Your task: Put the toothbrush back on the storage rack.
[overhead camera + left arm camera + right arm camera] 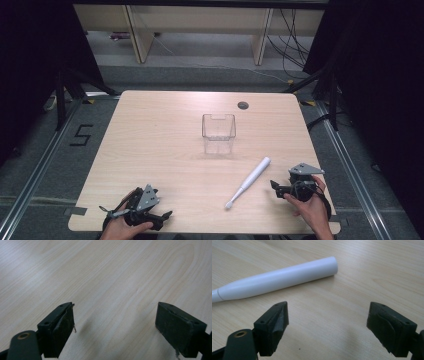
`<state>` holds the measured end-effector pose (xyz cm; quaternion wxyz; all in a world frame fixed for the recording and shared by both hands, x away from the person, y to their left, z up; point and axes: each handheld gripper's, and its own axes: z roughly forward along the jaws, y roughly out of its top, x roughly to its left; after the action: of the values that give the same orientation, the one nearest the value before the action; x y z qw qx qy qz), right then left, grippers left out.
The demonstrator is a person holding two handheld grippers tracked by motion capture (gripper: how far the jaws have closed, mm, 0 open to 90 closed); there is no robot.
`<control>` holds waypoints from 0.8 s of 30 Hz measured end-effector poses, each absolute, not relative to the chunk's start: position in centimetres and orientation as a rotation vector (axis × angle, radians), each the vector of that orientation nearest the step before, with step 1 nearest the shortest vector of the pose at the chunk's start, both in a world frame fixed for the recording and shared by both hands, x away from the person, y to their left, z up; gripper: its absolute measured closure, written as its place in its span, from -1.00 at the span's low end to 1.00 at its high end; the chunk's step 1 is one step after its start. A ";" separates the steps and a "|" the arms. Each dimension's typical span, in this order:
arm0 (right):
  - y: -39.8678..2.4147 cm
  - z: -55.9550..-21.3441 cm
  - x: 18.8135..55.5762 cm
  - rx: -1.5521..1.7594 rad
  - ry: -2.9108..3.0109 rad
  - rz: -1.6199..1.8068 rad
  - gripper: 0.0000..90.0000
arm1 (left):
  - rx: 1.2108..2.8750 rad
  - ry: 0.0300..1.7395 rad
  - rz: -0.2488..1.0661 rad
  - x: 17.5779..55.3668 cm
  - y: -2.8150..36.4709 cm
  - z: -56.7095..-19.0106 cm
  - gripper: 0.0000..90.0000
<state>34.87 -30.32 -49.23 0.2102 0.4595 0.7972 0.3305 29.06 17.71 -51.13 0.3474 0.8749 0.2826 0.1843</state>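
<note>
The toothbrush lies slantwise just left of my right gripper, near the tabletop's near edge, both my grippers wide open and empty.

The high view looks forward and down from above the near edge, taking in the whole table with the floor beyond at twelve o'clock. The left gripper view rides low, skimming bare wood close beyond its own jaws. The right gripper view sits just as near the tabletop, facing the white electric toothbrush at eleven o'clock, which the high view shares.
</note>
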 end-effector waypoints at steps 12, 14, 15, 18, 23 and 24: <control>-29.9 -49.0 35.0 1.321 2.161 0.939 -0.64 | 2.272 0.737 0.480 29.1 17.7 -51.2 -0.66; -29.8 -49.1 35.4 1.274 2.163 0.956 -0.63 | 2.275 0.734 0.479 29.1 17.7 -51.2 -0.66; -29.8 -48.9 35.4 1.273 2.161 0.955 -0.62 | 2.276 0.735 0.479 29.1 17.7 -51.2 -0.66; -29.5 -48.7 35.7 1.288 2.163 1.017 -0.61 | 2.274 0.738 0.478 29.1 17.8 -51.3 -0.66; -29.1 -48.6 35.9 1.368 2.125 1.031 -0.61 | 2.290 0.719 0.479 29.2 17.8 -51.1 -0.66; -29.2 -48.6 36.0 1.353 2.130 1.030 -0.60 | 2.329 0.695 0.486 29.3 17.9 -51.0 -0.66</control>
<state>36.01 -29.19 -48.59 0.2065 0.4858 0.7647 0.3696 29.28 17.88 -51.02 0.3257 0.8884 0.2651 0.1853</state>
